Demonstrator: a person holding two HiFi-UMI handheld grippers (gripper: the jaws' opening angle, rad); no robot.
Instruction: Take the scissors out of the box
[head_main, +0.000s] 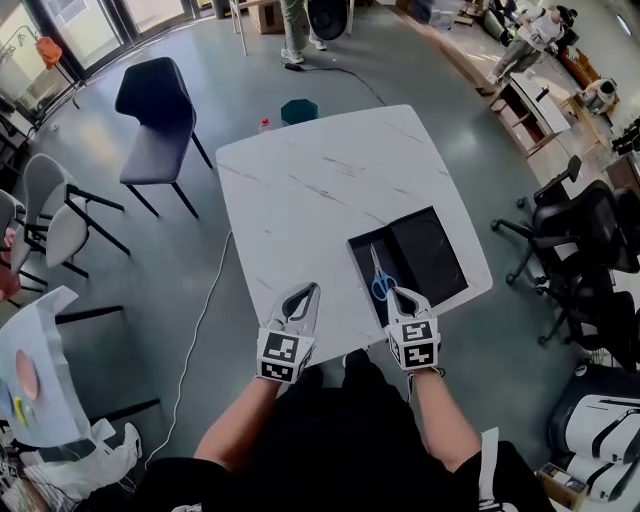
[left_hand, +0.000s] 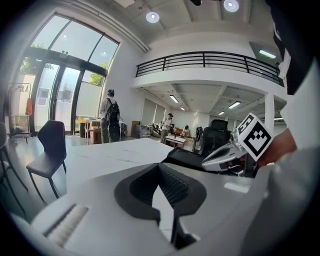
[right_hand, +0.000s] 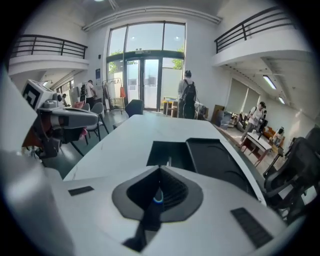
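Scissors (head_main: 379, 276) lie flat in the open box (head_main: 430, 255) on the table (head_main: 320, 190), blue handles toward the person. Right gripper (head_main: 394, 292): jaws closed, empty, tips just beside the handles. Left gripper (head_main: 311, 288): jaws closed, empty, over the table's near edge.

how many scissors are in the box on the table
1. The blue-handled scissors lie in the left section of the black box. The dark right section shows none, but could hide some.
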